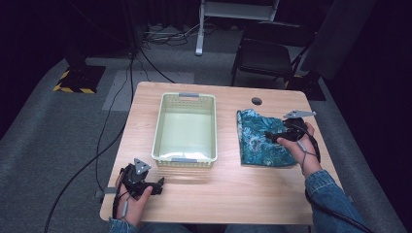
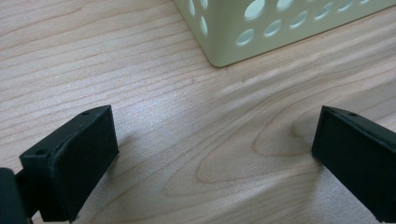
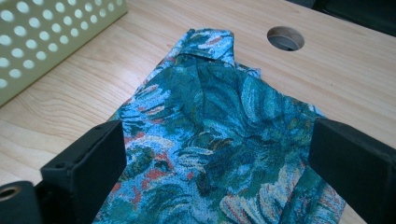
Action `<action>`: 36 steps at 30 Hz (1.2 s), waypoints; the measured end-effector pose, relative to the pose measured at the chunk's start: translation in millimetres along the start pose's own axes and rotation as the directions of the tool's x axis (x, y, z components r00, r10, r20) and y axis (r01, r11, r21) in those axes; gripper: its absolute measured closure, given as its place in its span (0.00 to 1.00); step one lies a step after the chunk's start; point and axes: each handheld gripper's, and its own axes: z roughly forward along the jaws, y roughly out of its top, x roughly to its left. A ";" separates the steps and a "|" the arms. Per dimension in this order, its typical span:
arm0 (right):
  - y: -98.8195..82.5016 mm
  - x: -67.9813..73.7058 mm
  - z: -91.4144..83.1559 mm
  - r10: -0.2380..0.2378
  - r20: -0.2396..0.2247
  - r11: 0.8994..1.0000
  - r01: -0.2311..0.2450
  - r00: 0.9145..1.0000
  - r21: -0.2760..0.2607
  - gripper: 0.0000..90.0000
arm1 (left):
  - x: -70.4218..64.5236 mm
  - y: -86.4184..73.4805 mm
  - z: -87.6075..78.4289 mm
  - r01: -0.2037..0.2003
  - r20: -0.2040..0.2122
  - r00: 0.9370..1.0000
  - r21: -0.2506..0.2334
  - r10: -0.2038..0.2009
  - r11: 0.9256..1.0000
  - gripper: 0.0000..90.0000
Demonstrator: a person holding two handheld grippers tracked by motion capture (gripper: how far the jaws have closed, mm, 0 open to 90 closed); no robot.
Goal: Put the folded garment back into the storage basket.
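Both my hands come in nearest the camera at the bottom of the high view, each holding a gripper over the wooden table (image 1: 228, 194). Table is the biggest thing, light wood grain, with a round cable hole (image 1: 256, 101) near its far edge. Next in size is the pale green basket (image 1: 163, 128), perforated walls, grey handles at both short ends, sitting left of the table's middle, nothing visible inside. Then the cloth (image 1: 257, 141), teal floral print with bits of red, loosely folded and lying flat on the table right of the basket, apart from it, a bare strip of wood between them. My right gripper (image 1: 268, 136) is over the cloth's right part; in the right gripper view its jaws stand wide apart on either side of the cloth (image 3: 210, 140), nothing pinched between them, and I cannot tell if the tips touch the fabric. The basket wall (image 3: 46, 37) shows at upper left there and the hole (image 3: 285, 38) beyond the cloth. My left gripper (image 1: 158, 186) is low over bare wood near the front left edge, just short of the basket's near corner (image 2: 233, 46); its jaws are also spread wide and hold nothing, plain table (image 2: 210, 149) between them.
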 end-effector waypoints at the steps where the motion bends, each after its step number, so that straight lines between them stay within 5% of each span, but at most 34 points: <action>1: -0.8 -0.1 1.8 0.001 0.001 1.000 -0.001 1.000 0.002 0.05 | 0.0 0.0 0.0 0.000 0.000 1.000 0.000 0.000 1.000 0.00; 36: -25.1 -3.2 48.7 0.048 -0.008 0.993 -0.047 0.999 0.112 0.05 | 0.0 0.0 0.0 0.000 0.000 1.000 0.000 0.000 1.000 0.00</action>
